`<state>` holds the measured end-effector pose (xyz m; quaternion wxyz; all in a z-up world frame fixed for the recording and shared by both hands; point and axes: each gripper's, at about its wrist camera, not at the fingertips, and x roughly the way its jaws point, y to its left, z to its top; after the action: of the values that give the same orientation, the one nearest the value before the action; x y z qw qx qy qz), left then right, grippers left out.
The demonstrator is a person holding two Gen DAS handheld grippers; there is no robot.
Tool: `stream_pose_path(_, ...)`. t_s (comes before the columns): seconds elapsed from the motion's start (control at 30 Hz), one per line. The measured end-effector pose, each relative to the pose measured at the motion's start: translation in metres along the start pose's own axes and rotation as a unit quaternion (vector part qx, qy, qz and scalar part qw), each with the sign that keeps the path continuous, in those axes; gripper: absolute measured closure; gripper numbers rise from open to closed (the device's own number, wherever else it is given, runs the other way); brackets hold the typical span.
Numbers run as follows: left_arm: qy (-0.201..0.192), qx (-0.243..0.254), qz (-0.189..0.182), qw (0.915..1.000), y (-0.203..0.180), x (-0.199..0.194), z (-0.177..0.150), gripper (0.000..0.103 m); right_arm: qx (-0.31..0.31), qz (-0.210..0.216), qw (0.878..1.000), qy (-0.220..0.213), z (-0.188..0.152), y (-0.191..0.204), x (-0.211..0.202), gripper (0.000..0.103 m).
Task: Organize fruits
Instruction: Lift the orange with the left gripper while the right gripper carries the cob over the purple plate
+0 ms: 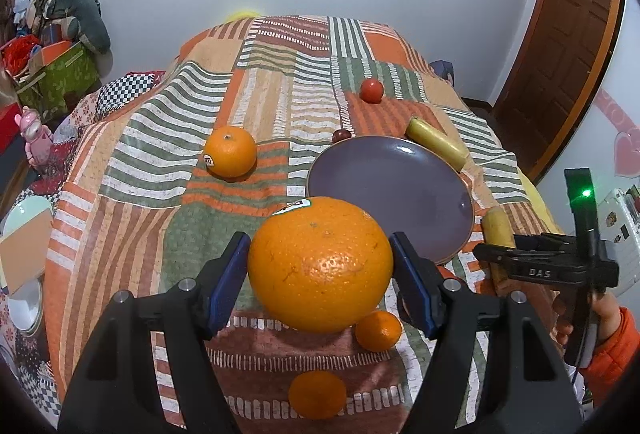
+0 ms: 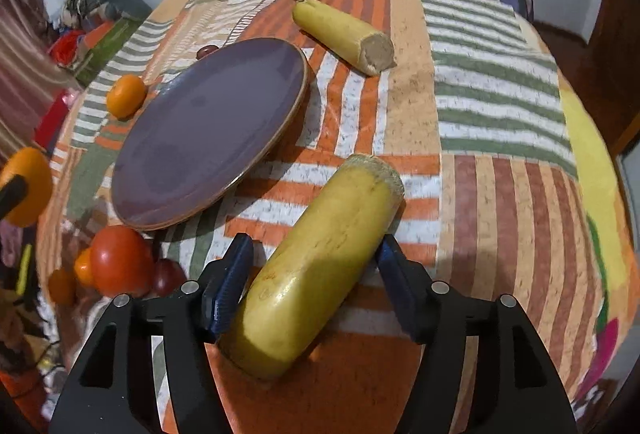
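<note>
My left gripper [image 1: 320,274] is shut on a large orange [image 1: 320,264], held above the cloth just in front of the purple plate [image 1: 400,178]. My right gripper [image 2: 312,282] straddles a yellow banana piece [image 2: 320,274] that lies on the cloth right of the plate [image 2: 200,130]; its pads stand beside the piece and contact is unclear. A second banana piece [image 2: 344,34] lies beyond the plate. A second orange [image 1: 230,152] sits left of the plate. Two small oranges [image 1: 378,330] lie under the held one.
A red tomato [image 1: 371,90] and a dark small fruit [image 1: 341,135] sit beyond the plate. Another tomato [image 2: 120,260] with small fruits lies at the plate's near edge. The patchwork cloth [image 1: 160,194] covers a bed; boxes and clutter [image 1: 52,66] stand at left.
</note>
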<state>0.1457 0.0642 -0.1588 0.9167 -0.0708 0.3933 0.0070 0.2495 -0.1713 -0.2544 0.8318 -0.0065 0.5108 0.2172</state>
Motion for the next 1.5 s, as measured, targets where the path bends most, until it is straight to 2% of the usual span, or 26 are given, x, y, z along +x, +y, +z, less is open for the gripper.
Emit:
stream_pose_path(0.07, 0.000, 0.000, 0.001, 1.0000, 0.000, 0.000, 0.000, 0.033, -0.003, -0.002, 1.000, -0.005, -0.001, 0.001, -0.002, 0.047)
stream_pose_path(0.2, -0.003, 0.001, 0.004, 1.0000, 0.000, -0.002, 0.001, 0.033, -0.006, -0.005, 1.000, -0.029, -0.003, -0.002, -0.017, 0.065)
stream_pose_path(0.27, -0.004, 0.003, 0.006, 1.0000, -0.001, -0.002, 0.002, 0.033, -0.012, -0.017, 0.999, -0.035, -0.004, -0.004, -0.022, 0.068)
stream_pose_path(0.53, -0.015, 0.016, 0.011, 0.9997, -0.005, 0.001, 0.015, 0.033, -0.013, -0.023, 0.997, -0.070, 0.004, -0.006, -0.044, 0.068)
stream_pose_path(0.8, -0.024, 0.031, 0.006, 0.9992, -0.012, 0.009, 0.036, 0.033, -0.047, -0.006, 0.992, -0.116, 0.030, 0.017, -0.064, 0.069)
stream_pose_path(1.0, -0.024, 0.040, 0.000, 0.9989, -0.016, 0.019, 0.050, 0.033, -0.075, 0.003, 0.988, -0.131, 0.045, 0.035, -0.062, 0.069)
stream_pose_path(1.2, -0.013, 0.053, -0.011, 0.9985, -0.020, 0.036, 0.057, 0.033, -0.095, -0.001, 0.988, -0.120, 0.056, 0.045, -0.043, 0.069)
stream_pose_path(1.5, 0.029, 0.067, -0.019, 0.9971, -0.023, 0.077, 0.064, 0.033, -0.111, 0.006, 0.989, -0.098, 0.073, 0.056, -0.014, 0.069)
